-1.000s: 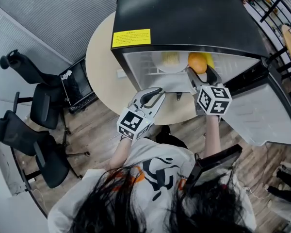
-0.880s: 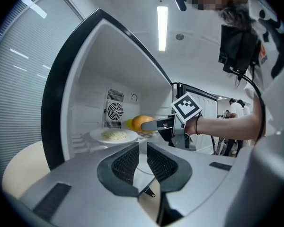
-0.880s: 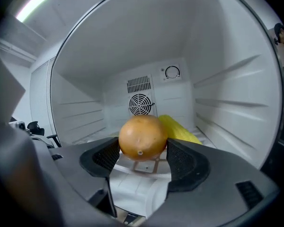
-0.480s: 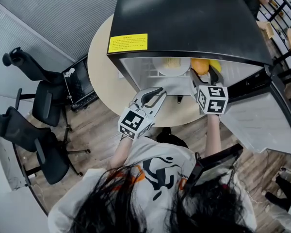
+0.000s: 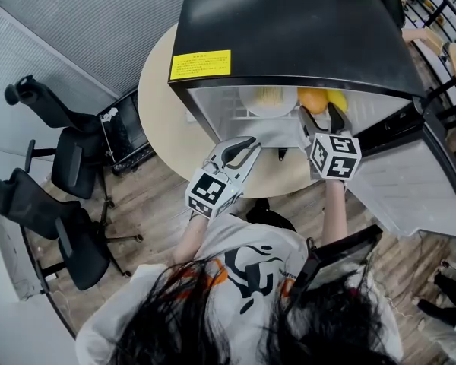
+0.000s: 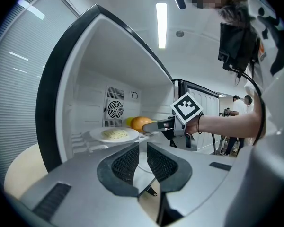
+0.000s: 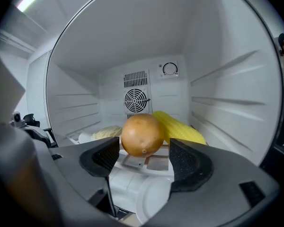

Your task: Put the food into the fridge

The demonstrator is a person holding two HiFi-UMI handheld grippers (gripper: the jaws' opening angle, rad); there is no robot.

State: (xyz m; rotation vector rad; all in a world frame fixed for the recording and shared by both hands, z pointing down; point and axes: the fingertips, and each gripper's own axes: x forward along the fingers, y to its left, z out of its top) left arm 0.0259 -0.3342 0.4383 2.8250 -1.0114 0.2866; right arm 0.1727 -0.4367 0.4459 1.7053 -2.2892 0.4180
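The compact black fridge (image 5: pixel 289 29) is standing open on a round pale table (image 5: pixel 158 105), and the person is reaching both tools toward its white interior. The right gripper (image 7: pixel 145 150) is poking into the compartment with its jaws spread apart. An orange (image 7: pixel 142 135) is sitting between the jaw tips, close against the left jaw with a sliver of gap showing at the right one, and it appears to be resting on the shelf rather than being pinched. Just behind and to the right of the orange, a corn cob (image 7: pixel 180 126) is lying on the same shelf, pointing toward the back wall (where a round fan grille (image 7: pixel 136 100) is showing). To the left, a white plate (image 6: pixel 114 135) is carrying a small heap of pale yellow food (image 6: pixel 114 134).

The left gripper (image 6: pixel 143 150) is hanging outside the fridge, in front of its lower edge, with its jaws closed down to a thin slit on nothing. From the head view, it is sitting left of the right gripper and well apart from it. A yellow label (image 5: pixel 201 64) is sticking to the fridge's top edge, and dark office chairs (image 5: pixel 68 166) are standing on the wooden floor to the left.
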